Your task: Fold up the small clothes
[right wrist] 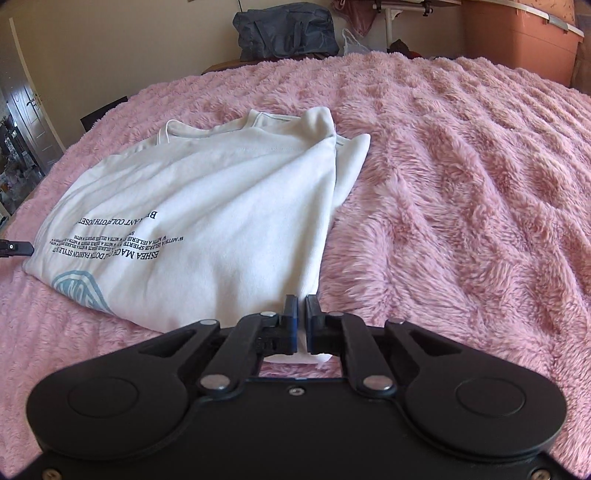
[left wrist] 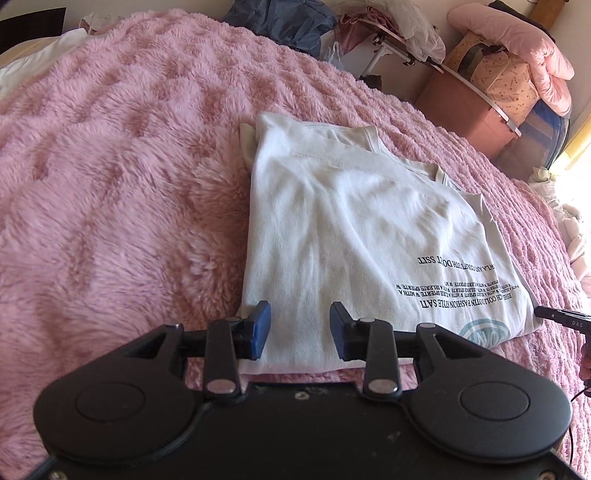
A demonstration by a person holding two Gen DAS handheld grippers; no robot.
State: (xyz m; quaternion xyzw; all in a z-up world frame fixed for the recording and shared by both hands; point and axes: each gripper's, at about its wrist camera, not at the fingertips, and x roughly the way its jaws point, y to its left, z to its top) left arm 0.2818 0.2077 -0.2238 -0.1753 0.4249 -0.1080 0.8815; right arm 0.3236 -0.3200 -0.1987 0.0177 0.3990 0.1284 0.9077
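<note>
A white T-shirt (left wrist: 343, 229) with dark printed text and a blue emblem lies partly folded on a pink fluffy blanket (left wrist: 110, 166). My left gripper (left wrist: 300, 328) is open, its blue pads standing over the shirt's near left edge. The shirt also shows in the right wrist view (right wrist: 207, 221). My right gripper (right wrist: 301, 314) is shut on the shirt's near right corner, with white cloth pinched between the pads. The right gripper's tip shows at the far right of the left wrist view (left wrist: 554, 315). The left gripper's tip shows at the left edge of the right wrist view (right wrist: 14, 248).
The blanket (right wrist: 461, 184) covers the whole bed. Beyond the far edge stand a dark blue bag (right wrist: 284, 33), a brown storage box (left wrist: 465, 110) with pink bedding on top, and a folding rack (left wrist: 391, 48). A door (right wrist: 26, 107) is at the left.
</note>
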